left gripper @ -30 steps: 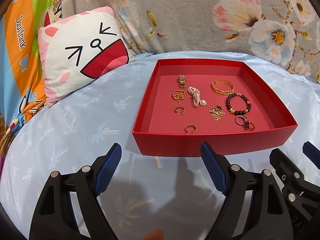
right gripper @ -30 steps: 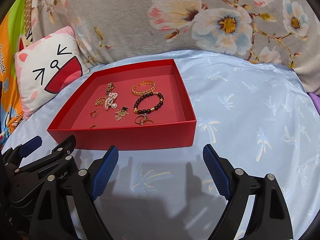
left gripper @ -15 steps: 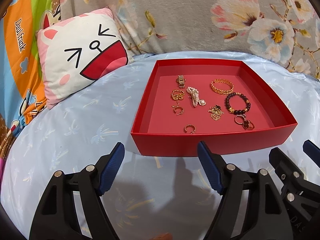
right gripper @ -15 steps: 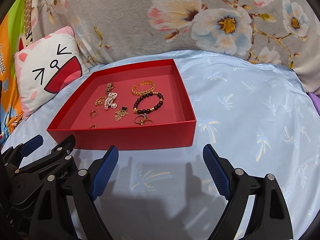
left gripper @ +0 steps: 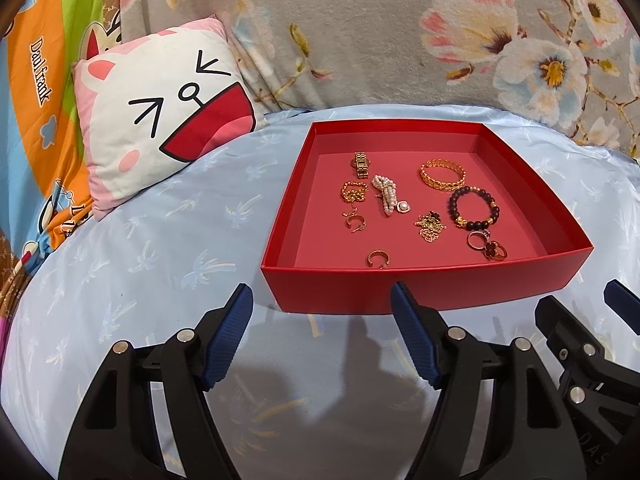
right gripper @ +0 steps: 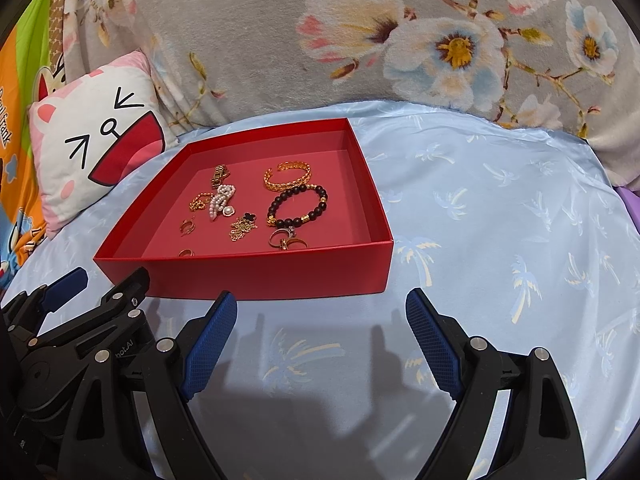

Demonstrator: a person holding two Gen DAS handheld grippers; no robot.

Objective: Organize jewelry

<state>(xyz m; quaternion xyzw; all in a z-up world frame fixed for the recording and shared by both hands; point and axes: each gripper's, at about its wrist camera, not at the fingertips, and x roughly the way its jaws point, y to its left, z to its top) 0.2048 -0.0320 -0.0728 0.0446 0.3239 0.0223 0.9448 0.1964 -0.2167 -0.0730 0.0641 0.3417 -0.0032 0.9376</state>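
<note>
A red shallow box [left gripper: 420, 292] [right gripper: 256, 276] lies on the light blue bedsheet. It holds several jewelry pieces: a gold bangle [left gripper: 442, 175] [right gripper: 287, 176], a dark bead bracelet [left gripper: 474, 207] [right gripper: 298, 206], a pearl piece [left gripper: 390, 199] [right gripper: 221, 200], a gold chain [left gripper: 430, 226], a small gold watch [left gripper: 361, 164], and rings [left gripper: 378, 259] [left gripper: 486, 245]. My left gripper [left gripper: 322, 336] is open and empty, just in front of the box's near wall. My right gripper [right gripper: 322, 344] is open and empty, in front of the box's right corner.
A white cartoon-face pillow [left gripper: 160, 112] [right gripper: 92, 148] leans at the back left. A grey floral blanket [left gripper: 400, 32] [right gripper: 360, 40] rises behind the box. A colourful printed cloth [left gripper: 36, 80] borders the left. Light blue sheet [right gripper: 500, 220] spreads to the right of the box.
My left gripper's jaws have narrowed slightly and it has shifted a little. The right gripper and the jewelry have not moved.
</note>
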